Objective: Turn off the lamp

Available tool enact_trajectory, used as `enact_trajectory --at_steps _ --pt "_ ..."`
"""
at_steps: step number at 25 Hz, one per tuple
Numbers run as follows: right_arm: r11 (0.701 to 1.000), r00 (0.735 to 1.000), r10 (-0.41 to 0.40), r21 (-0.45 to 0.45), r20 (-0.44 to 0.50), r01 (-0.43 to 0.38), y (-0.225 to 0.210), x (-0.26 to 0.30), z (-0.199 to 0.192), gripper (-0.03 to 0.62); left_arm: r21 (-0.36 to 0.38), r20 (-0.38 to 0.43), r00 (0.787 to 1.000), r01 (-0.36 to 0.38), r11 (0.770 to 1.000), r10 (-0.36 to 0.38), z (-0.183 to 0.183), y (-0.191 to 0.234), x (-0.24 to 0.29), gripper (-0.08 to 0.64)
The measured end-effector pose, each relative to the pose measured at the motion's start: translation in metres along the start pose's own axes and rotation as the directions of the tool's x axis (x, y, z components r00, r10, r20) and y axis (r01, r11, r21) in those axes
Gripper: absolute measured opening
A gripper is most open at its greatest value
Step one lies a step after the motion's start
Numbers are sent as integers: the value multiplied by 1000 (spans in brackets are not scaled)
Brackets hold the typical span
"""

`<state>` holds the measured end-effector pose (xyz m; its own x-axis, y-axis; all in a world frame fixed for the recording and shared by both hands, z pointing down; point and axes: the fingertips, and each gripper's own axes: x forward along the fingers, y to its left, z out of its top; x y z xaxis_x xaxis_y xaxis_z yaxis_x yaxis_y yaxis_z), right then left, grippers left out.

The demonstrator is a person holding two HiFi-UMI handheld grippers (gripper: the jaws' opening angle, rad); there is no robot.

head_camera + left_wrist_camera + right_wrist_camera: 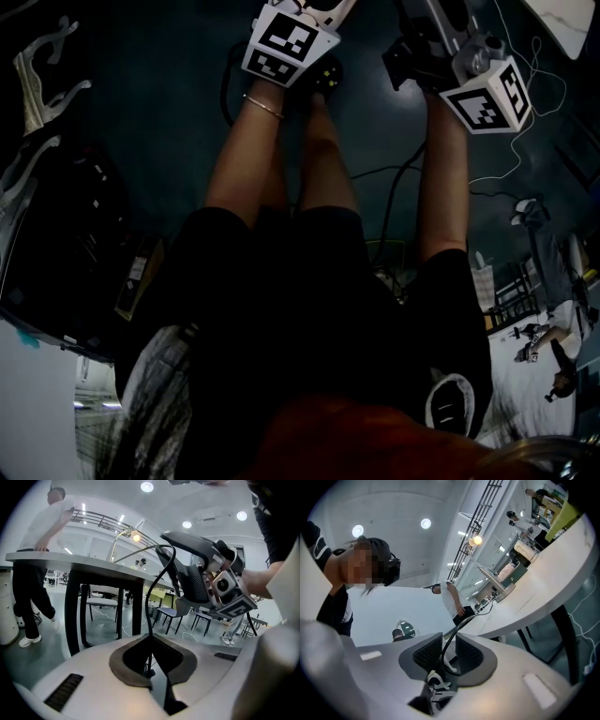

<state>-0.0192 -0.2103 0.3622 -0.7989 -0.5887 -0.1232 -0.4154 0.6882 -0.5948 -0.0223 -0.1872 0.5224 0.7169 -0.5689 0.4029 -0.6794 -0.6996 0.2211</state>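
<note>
The lamp [476, 540] has its bulb lit, and its base [502, 590] stands on a white table [553, 578]. In the left gripper view the lit lamp [136, 537] shows above the tabletop [70, 559]. A thin black cord [151, 620] rises out of my left gripper [151, 641], whose pads are shut on it. It arcs up toward my right gripper [220, 581]. The same cord [449, 641] runs between the pads of my right gripper [446, 648]. Those pads stand apart with a gap on each side of the cord. The head view shows both marker cubes, left [286, 42] and right [487, 94], held out past my knees.
A person in a white shirt [42, 531] leans on the far side of the table. Dark table legs [75, 611] and chairs [173, 613] stand beyond my left gripper. Loose cables [511, 141] lie on the dark floor by my right arm.
</note>
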Motion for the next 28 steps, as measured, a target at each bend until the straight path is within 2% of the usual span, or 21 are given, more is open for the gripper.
enact_trajectory --at_steps 6,11,14,23,28 --pt "992 999 -54 -116 -5 53 -1 -7 -1 98 -36 20 1000 18 999 -17 -3 -6 -9 20" --pt "988 997 -71 -132 35 75 -3 -17 4 149 -64 44 999 26 998 -23 4 -8 -16 20" --pt "985 996 -80 -148 40 85 -4 -25 4 153 -89 73 997 21 996 -14 14 -6 -23 20" --pt "979 994 -97 -176 54 105 -2 -41 4 164 -82 104 994 49 995 -40 34 -15 -37 18" --pt "977 995 -99 -186 21 101 -2 -46 -4 164 -117 136 990 54 992 -38 48 -17 -45 18"
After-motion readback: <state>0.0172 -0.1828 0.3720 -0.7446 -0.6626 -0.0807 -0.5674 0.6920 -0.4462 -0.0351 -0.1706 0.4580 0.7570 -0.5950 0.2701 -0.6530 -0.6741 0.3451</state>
